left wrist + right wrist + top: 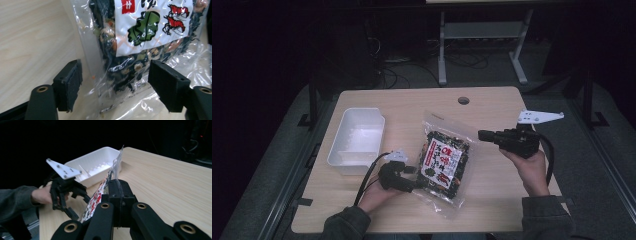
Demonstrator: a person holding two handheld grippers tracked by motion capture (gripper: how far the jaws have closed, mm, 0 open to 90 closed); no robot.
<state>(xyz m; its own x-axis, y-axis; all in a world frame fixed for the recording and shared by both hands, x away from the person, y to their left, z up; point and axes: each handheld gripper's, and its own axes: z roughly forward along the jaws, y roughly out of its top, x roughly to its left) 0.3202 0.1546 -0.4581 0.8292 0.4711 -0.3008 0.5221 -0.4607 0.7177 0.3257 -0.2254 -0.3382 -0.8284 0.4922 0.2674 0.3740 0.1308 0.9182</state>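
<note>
Nearest you, your left gripper [416,184] sits low at the front of the wooden table [492,107], its jaws spread wide on either side of the bottom edge of a clear snack bag [444,161]; the pads do not press the plastic. The bag, packed with dark seaweed mix and bearing a white label with red shrimp, lies near the table's middle, slanting up toward your right gripper [484,135]. That gripper's jaws are pressed together, pinching the bag's top edge, as its own view shows, with the plastic rising from between its pads. Farther back on the left stands an empty white plastic bin [357,141], just beside the bag. The risk, as I judge it: only one thin strip of slick film is pinched, so a lift could let the heavy bag slip free, or swing and knock the bin.
</note>
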